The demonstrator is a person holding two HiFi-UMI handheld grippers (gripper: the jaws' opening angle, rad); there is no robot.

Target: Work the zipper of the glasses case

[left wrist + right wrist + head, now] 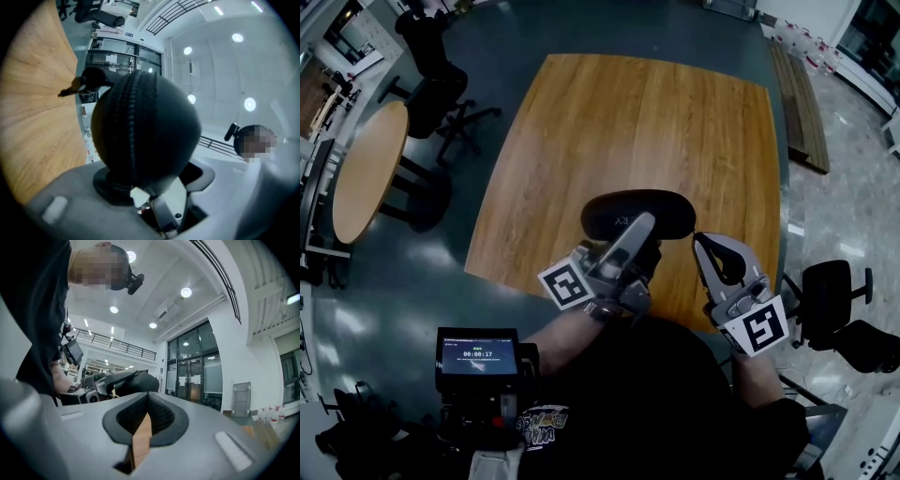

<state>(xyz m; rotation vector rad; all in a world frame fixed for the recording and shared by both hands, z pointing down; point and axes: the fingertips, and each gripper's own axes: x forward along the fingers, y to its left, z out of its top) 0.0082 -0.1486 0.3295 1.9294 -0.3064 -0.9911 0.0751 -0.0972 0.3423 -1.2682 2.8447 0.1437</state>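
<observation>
We hold the glasses case point(637, 214) above the near edge of the table point(609, 122). Our left gripper point(634, 236) is clamped on one end of it, and the zipper point(132, 126) runs up the side facing that gripper's camera. Our right gripper point(706, 244) hangs farther right along that same table edge, its jaws pressed together on nothing.

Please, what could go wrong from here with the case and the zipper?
1. Only the left hand-held gripper holds the case, by one end, off the table; its rounded shell may slip or swing when the zipper is pulled.
2. The right hand-held gripper is shut and empty beside the case; the zipper's pull is not visible, so it may miss it.
</observation>
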